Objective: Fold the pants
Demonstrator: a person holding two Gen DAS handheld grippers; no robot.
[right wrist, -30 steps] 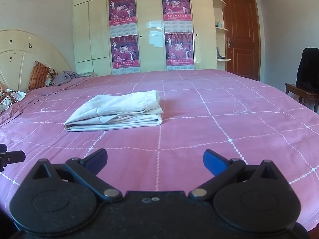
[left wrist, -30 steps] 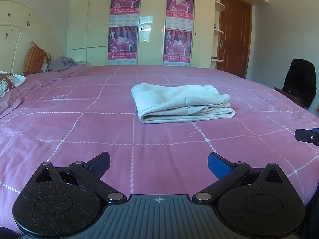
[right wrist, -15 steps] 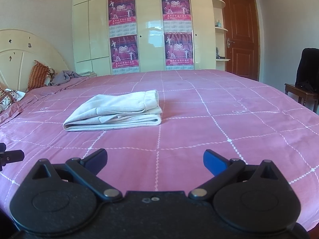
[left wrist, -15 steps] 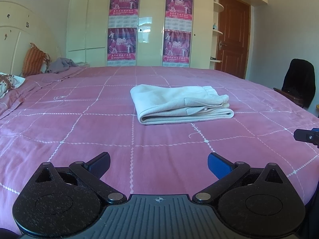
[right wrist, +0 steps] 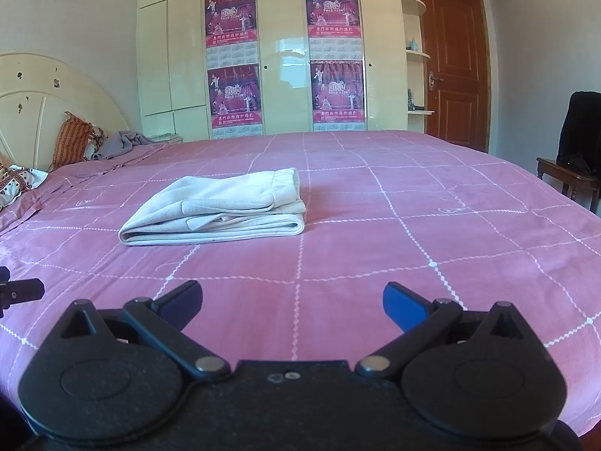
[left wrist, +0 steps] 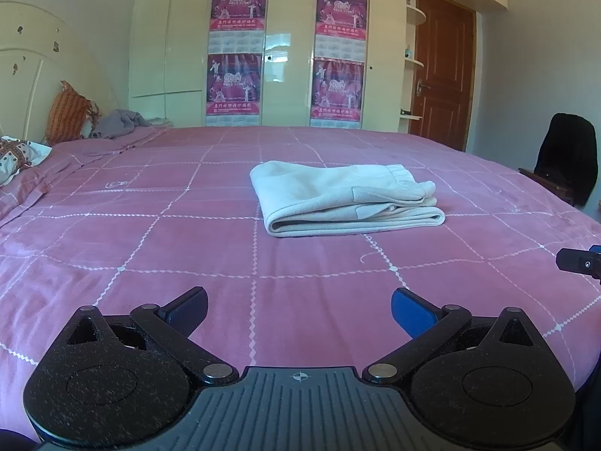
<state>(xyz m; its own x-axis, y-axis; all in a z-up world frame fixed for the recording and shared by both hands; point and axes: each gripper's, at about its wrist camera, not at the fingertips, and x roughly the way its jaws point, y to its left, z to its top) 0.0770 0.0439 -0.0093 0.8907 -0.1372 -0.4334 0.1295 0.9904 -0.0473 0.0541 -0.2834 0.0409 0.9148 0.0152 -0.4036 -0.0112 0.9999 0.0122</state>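
Cream pants (left wrist: 345, 197) lie folded into a flat rectangle on the pink checked bedspread (left wrist: 150, 248), right of centre in the left wrist view. The right wrist view has the same pants (right wrist: 218, 208) left of centre, waistband toward the right. My left gripper (left wrist: 298, 306) is open near the bed's front edge, well short of the pants, nothing between its blue-padded fingers. My right gripper (right wrist: 293, 300) is open too, equally far back and empty. A tip of the right gripper (left wrist: 580, 261) shows at the left view's right edge.
Pillows (left wrist: 69, 116) and a grey garment (left wrist: 120, 122) sit at the headboard on the left. A cream wardrobe with posters (left wrist: 285, 52) stands behind the bed, a brown door (left wrist: 441, 71) to its right. A chair with dark clothing (left wrist: 567, 158) stands beside the bed's right edge.
Both views have shifted only slightly; the pants sit a touch lower in frame. Both grippers stay open and the pants have not moved.
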